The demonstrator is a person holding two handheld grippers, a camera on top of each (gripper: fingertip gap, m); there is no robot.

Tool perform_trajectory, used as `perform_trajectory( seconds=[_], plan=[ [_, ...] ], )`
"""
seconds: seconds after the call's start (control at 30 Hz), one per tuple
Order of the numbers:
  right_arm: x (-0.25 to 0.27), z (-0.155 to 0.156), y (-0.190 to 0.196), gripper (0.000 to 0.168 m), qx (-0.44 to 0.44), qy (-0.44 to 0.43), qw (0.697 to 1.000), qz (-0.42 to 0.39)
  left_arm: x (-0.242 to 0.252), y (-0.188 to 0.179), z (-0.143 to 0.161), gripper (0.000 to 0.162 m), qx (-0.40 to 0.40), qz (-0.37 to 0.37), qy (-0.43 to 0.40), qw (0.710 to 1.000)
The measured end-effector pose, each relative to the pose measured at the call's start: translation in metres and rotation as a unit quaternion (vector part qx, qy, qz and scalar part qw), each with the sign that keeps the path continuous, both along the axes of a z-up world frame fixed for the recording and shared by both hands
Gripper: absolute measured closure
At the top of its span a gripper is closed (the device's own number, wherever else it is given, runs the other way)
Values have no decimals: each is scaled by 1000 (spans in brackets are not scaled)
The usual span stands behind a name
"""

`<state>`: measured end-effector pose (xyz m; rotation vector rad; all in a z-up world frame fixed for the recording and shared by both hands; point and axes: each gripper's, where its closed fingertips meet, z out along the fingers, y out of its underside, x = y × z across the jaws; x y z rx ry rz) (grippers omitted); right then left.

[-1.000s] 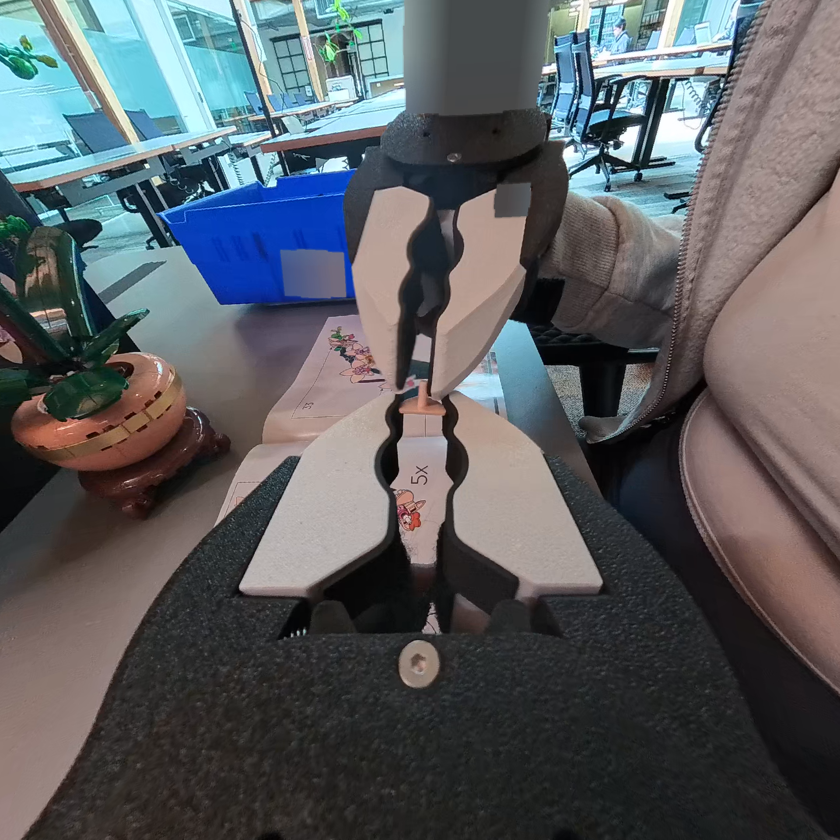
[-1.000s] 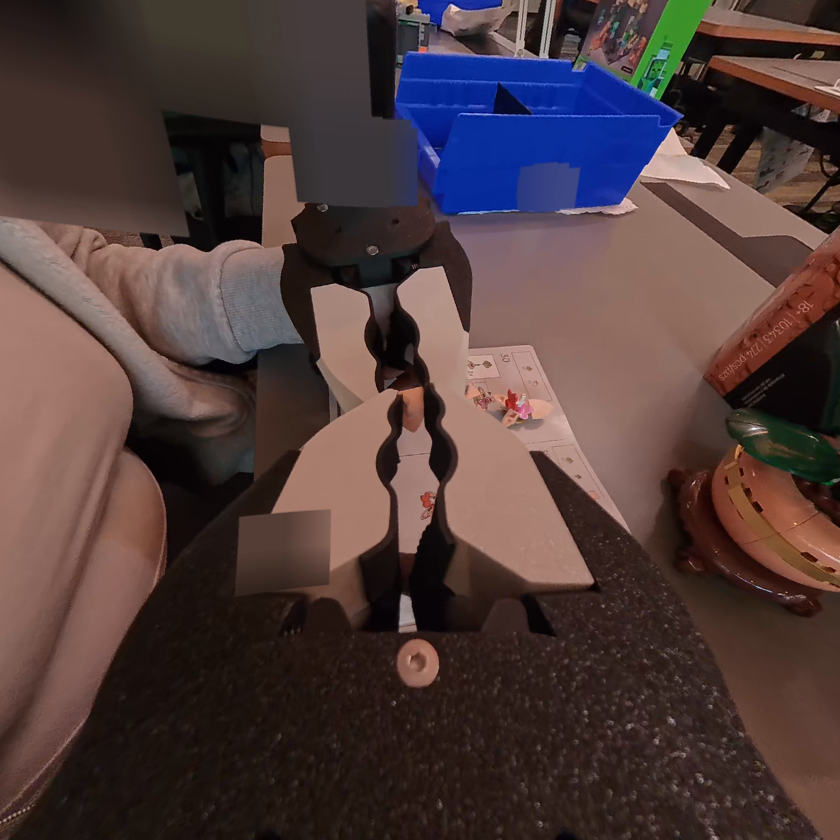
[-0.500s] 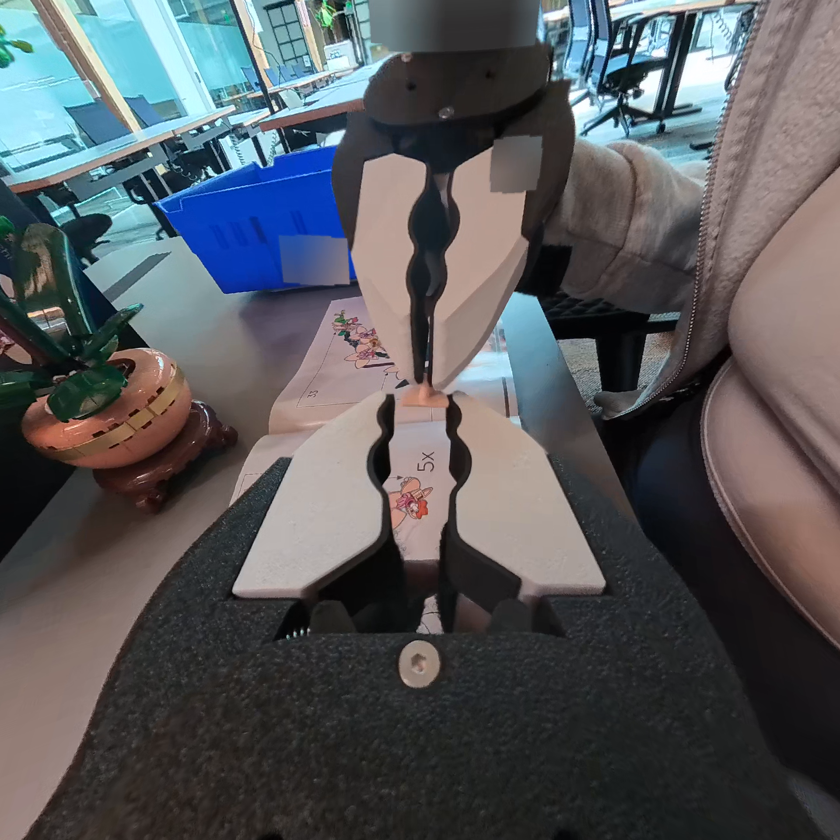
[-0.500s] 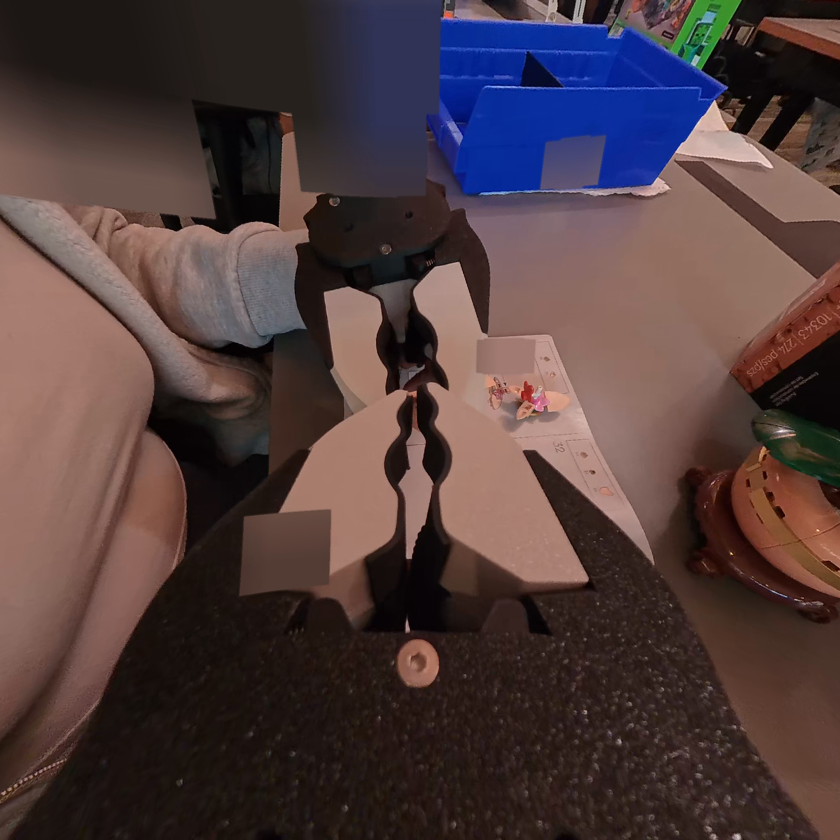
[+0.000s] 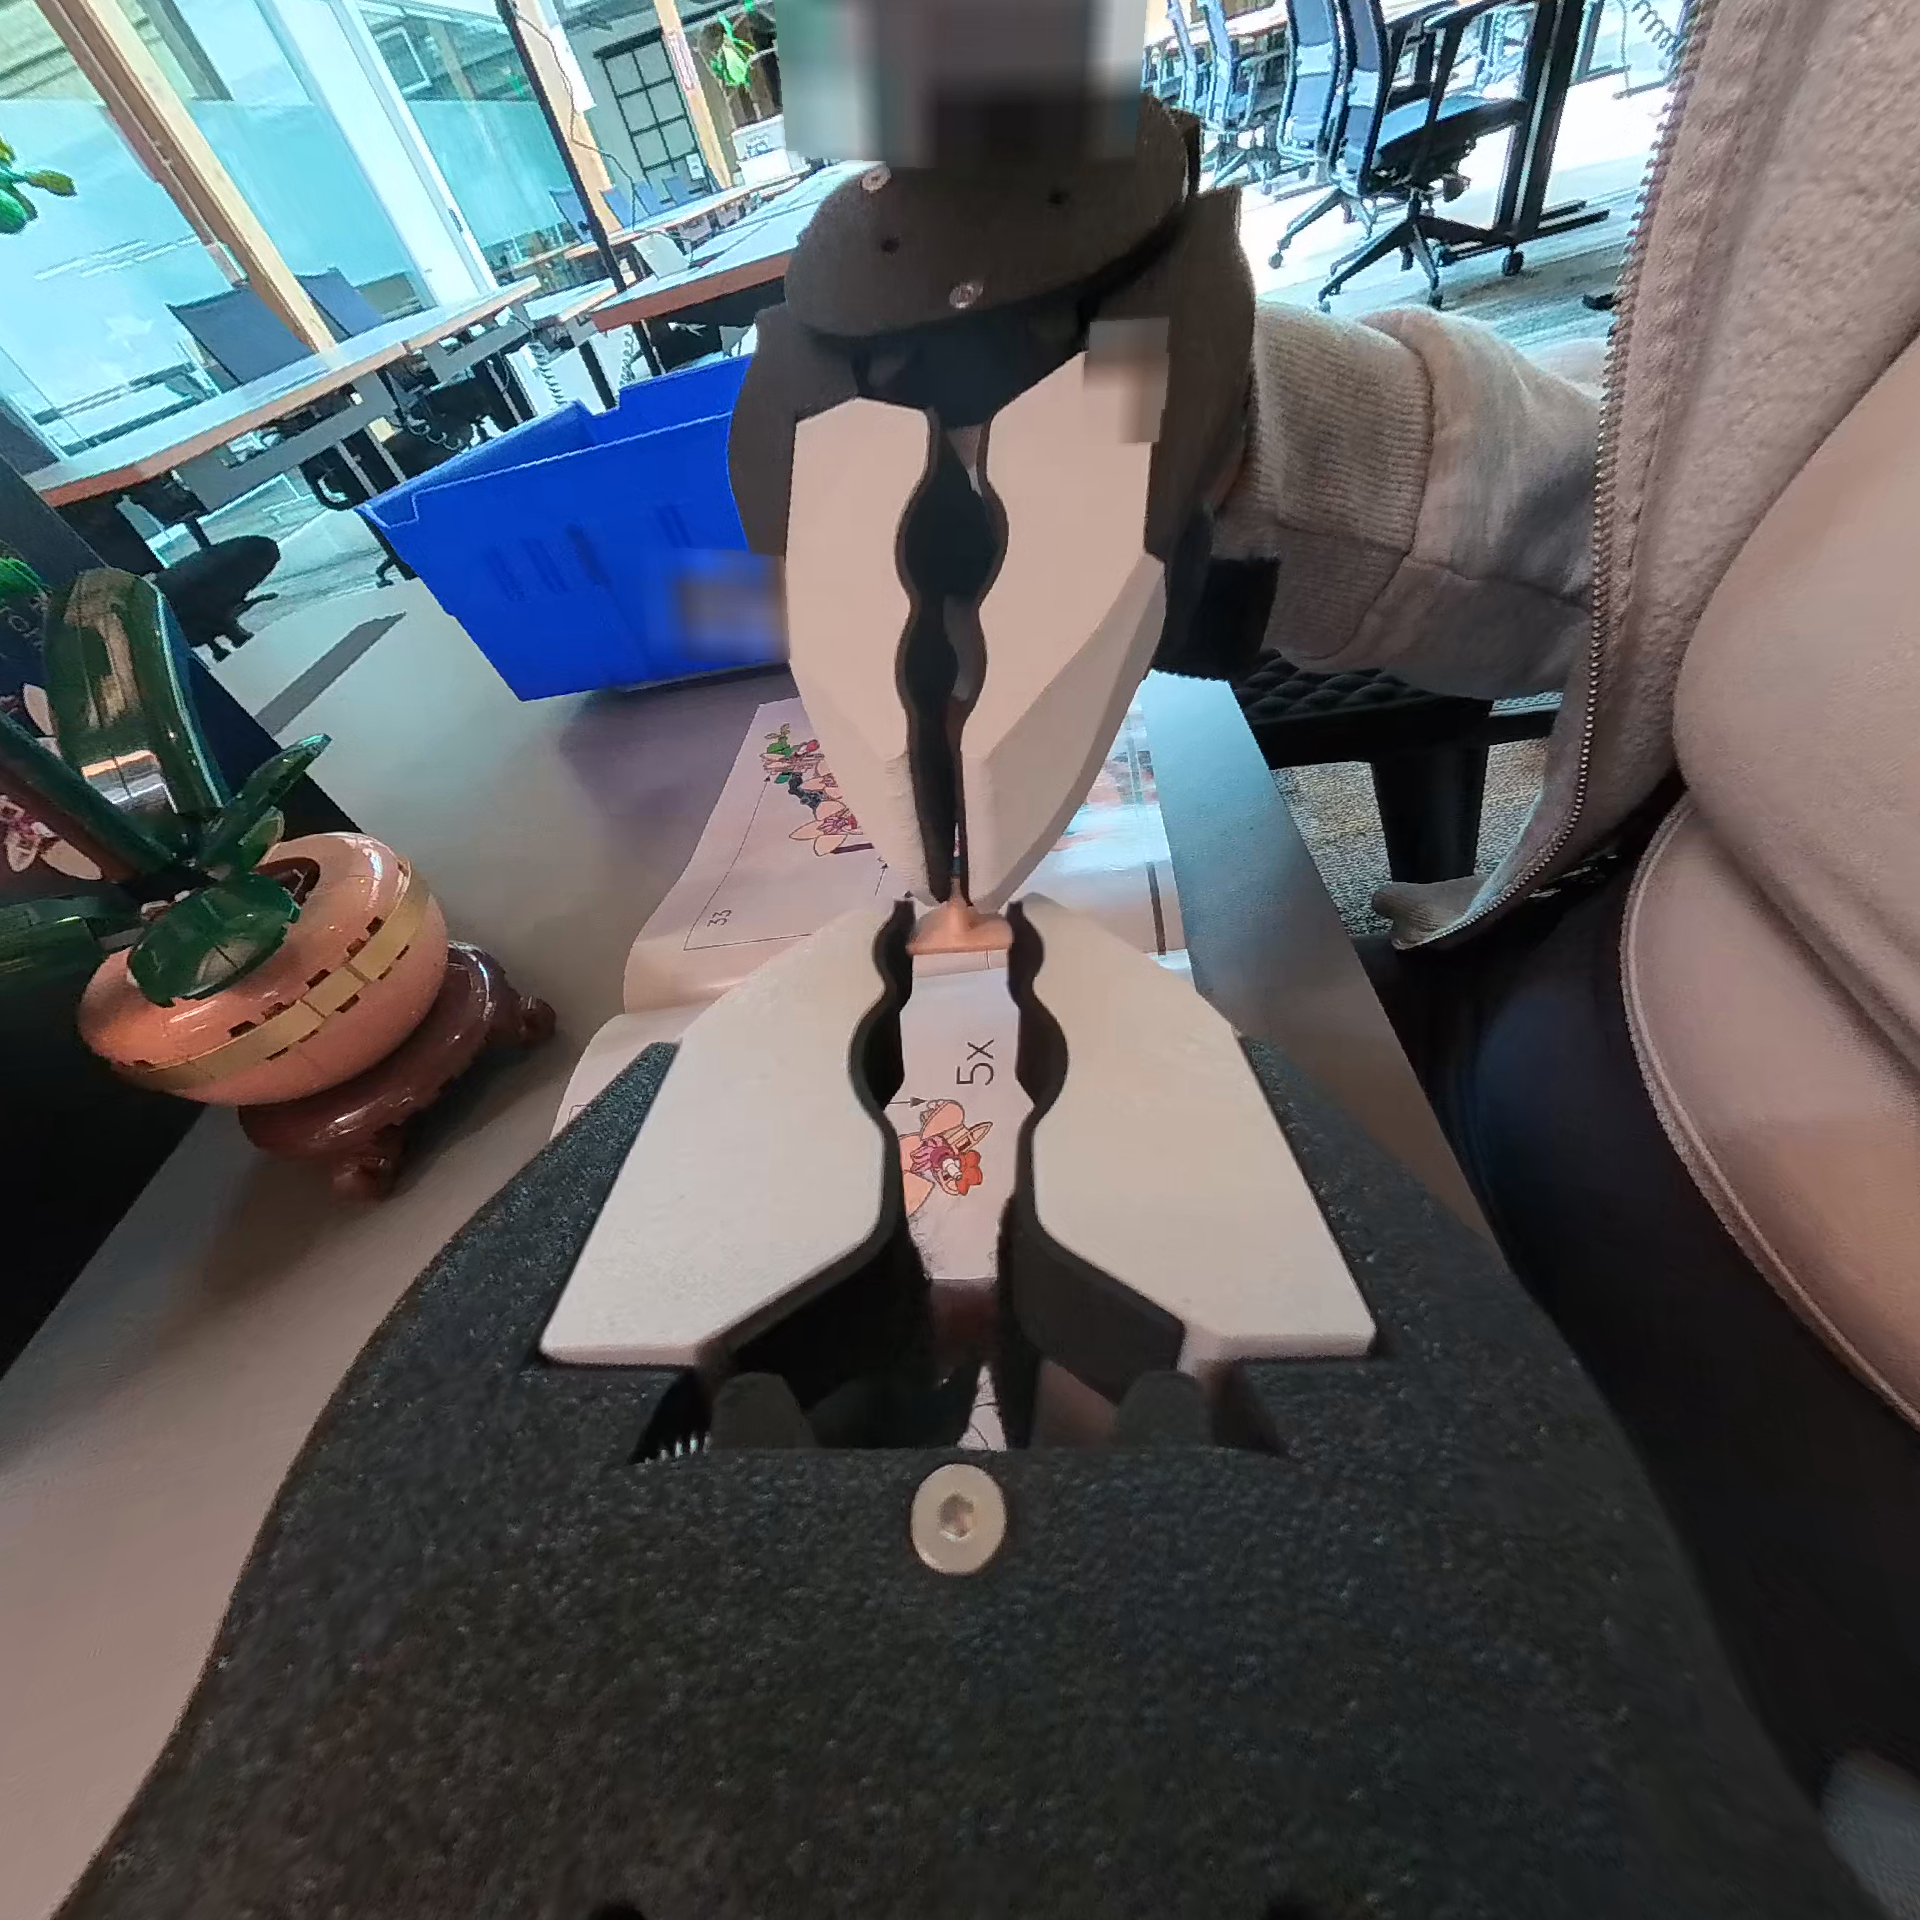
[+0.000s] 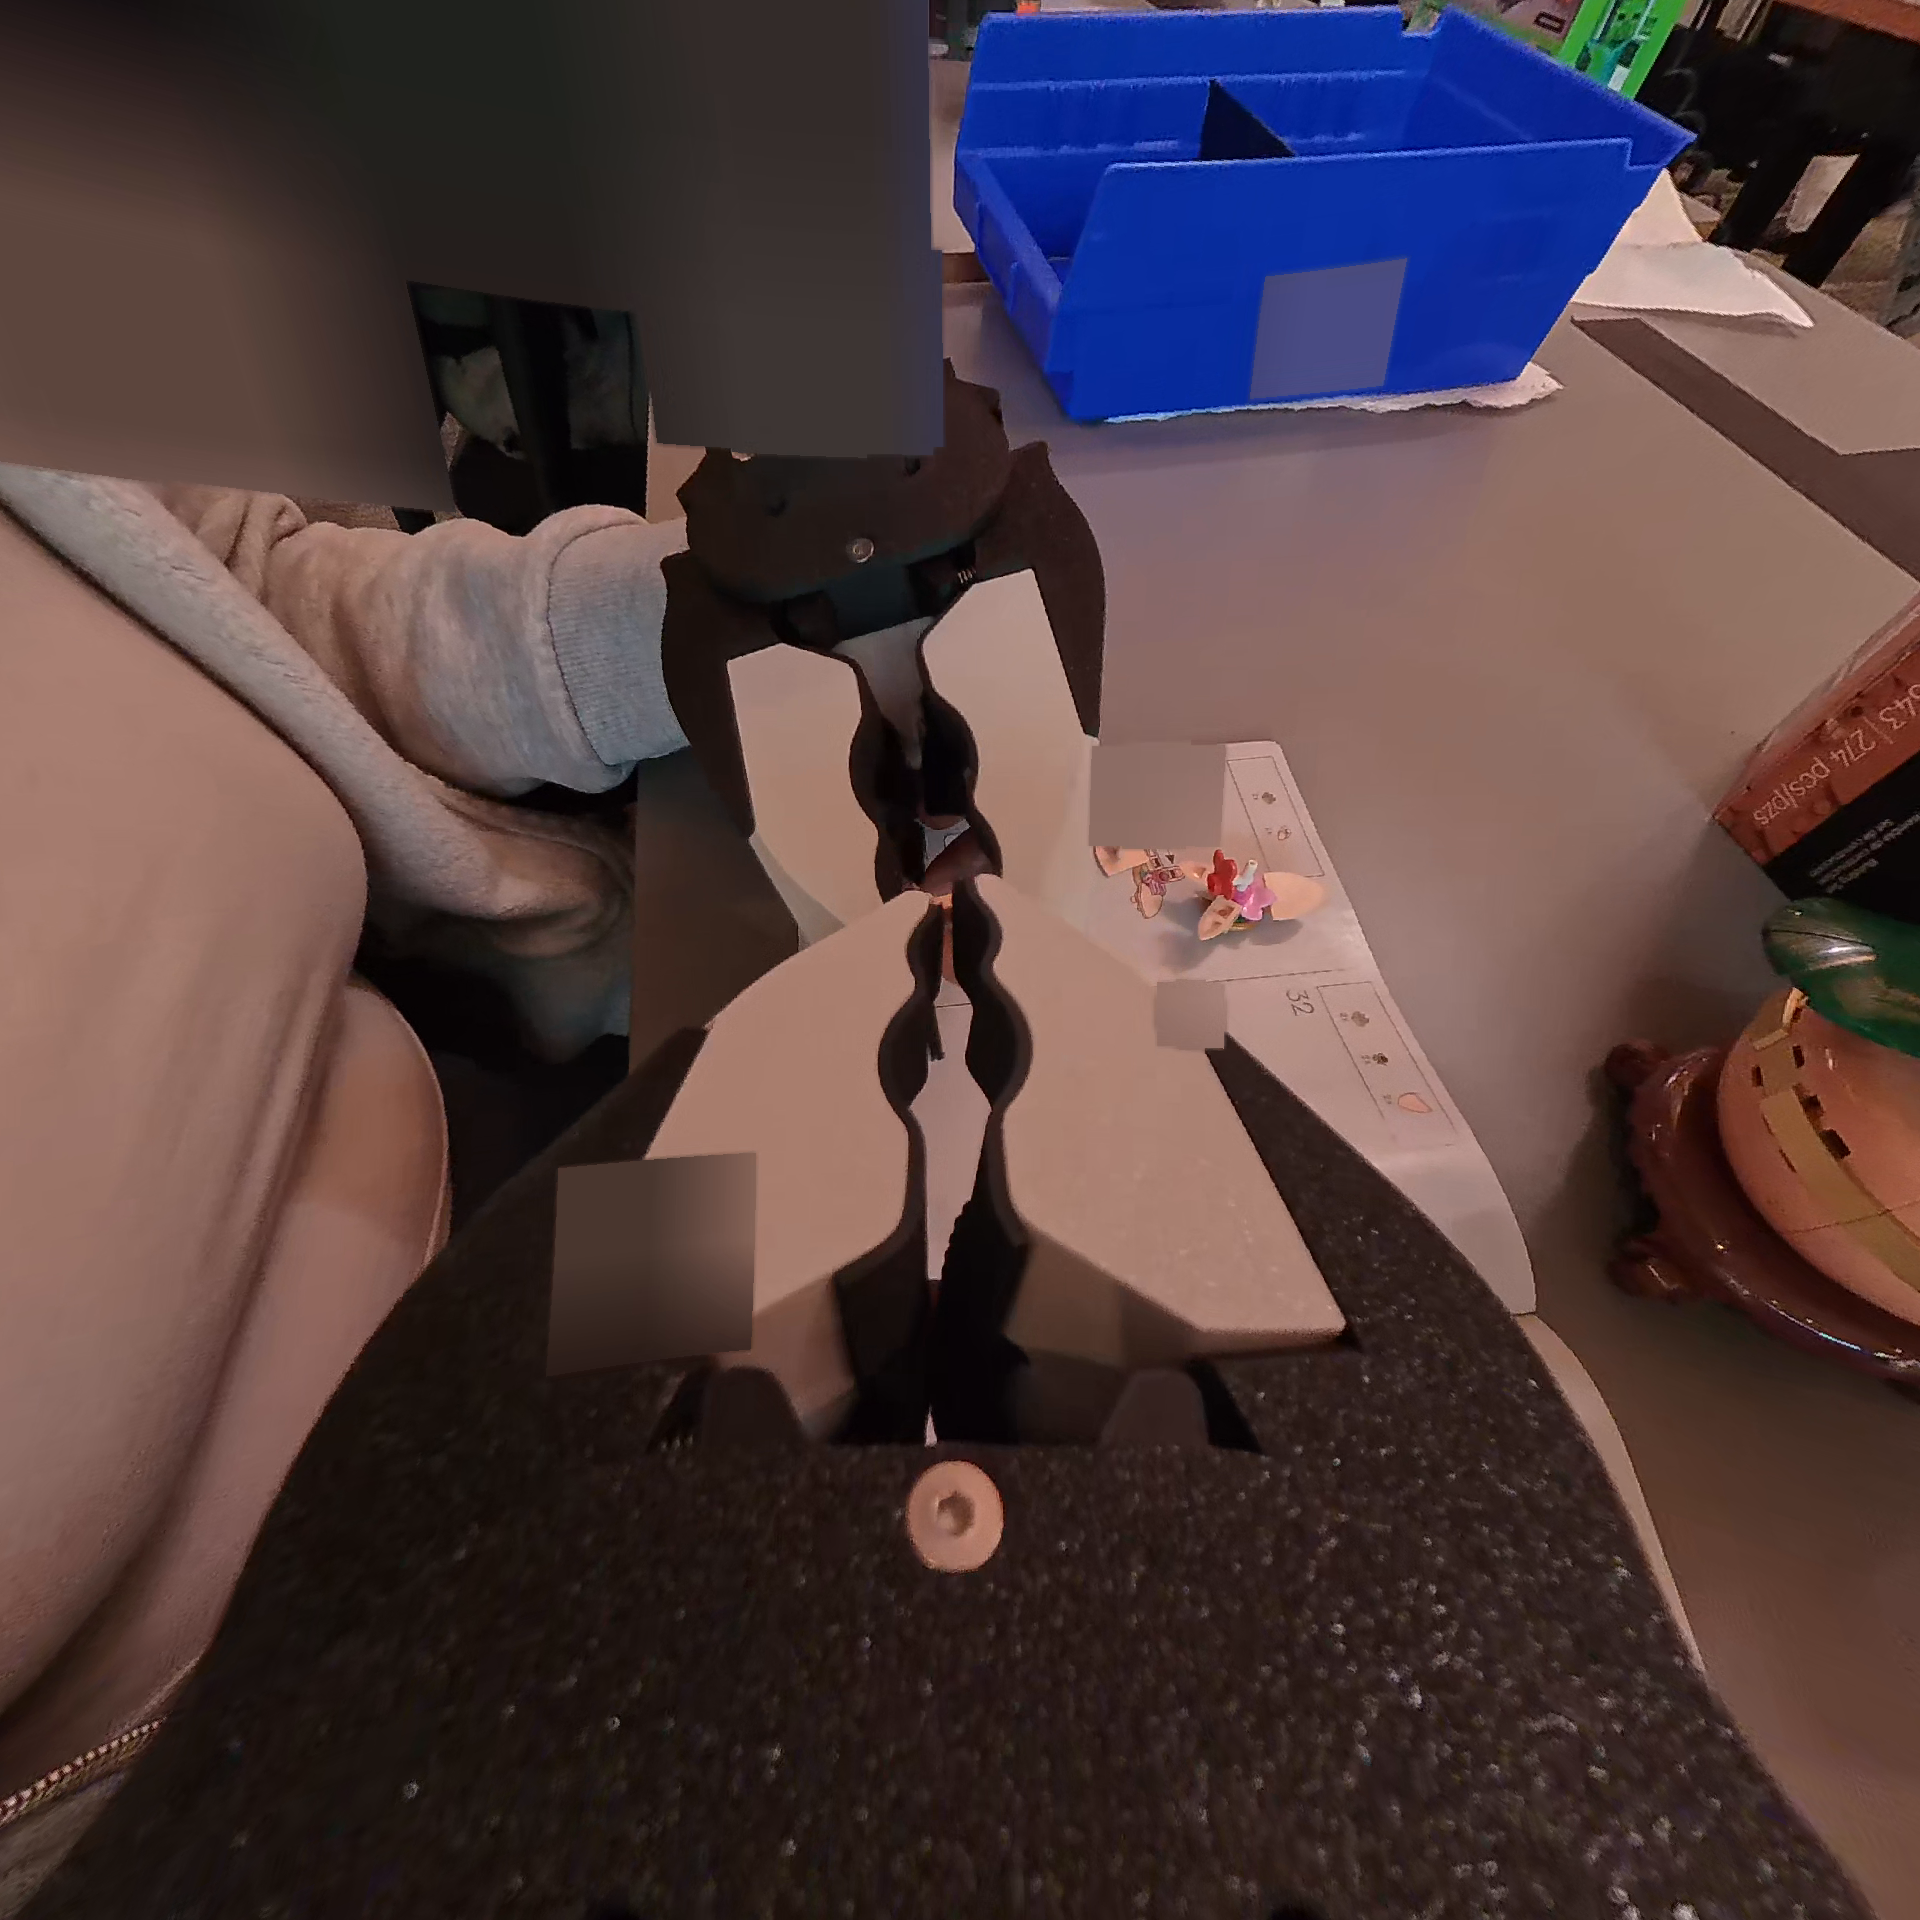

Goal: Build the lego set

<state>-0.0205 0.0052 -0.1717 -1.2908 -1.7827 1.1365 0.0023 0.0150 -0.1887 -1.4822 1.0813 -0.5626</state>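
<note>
The two grippers met tip to tip above the open manual [image 5: 727, 914], near the table's [image 5: 499, 790] edge by the person's lap. The left gripper [image 5: 958, 920] was closed to a narrow gap on a small pink piece [image 5: 958, 935], pinched right at its tips. The right gripper [image 6: 948, 902] was shut almost completely on something thin and dark, and its tips touched the top of the pink piece where a short peg stood up; what exactly it gripped was too small to tell.

A second before, the peg on the pink piece stood clear between the two sets of tips. Half a second before, the right gripper had come down onto it, and by this moment the contact had stayed and both tools had drawn nearer the person, with the right one tilted slightly. That read as a joining step under way: probably the thin part being pressed onto the pink piece. Whether it had seated could not be judged.

To the left stood the built pot [image 5: 270, 997] with green leaves [image 5: 197, 831], well apart. A small pink and red flower [image 6: 1236, 894] lay on the manual's page, and the blue bin [image 6: 1299, 208] sat at the far end.
</note>
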Motion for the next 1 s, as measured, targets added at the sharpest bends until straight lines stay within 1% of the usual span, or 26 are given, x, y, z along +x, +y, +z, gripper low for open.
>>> perform_trajectory(
  seconds=[0.27,0.5,0.53,0.63,0.73,0.8,0.83,0.87,0.9,1.0],
  plan=[
    [0,0,-1,167,-1,3,1000,0,0,0,0,144,-1,0,-1,1000],
    [-1,2,-3,166,-3,10,1000,1,0,-1,3,146,1,-6,-5,1000],
    [-1,5,-3,166,-2,18,1000,1,0,-2,5,146,4,-7,-12,1000],
    [-1,21,4,155,7,72,997,-16,-1,-3,9,147,1,-11,-25,1000],
    [12,38,19,152,47,130,989,-55,-4,-1,12,147,1,-6,-35,999],
    [21,43,34,144,68,145,982,-97,-11,1,18,147,1,10,-44,999],
    [26,43,42,138,75,146,979,-122,-19,4,23,147,5,27,-53,998],
    [31,41,49,127,81,144,976,-142,-28,7,30,147,10,47,-66,997],
    [35,39,56,123,85,141,973,-160,-37,10,38,147,13,66,-82,994],
    [45,29,71,121,70,136,968,-201,-65,16,56,147,36,123,-140,982]
  ],
)
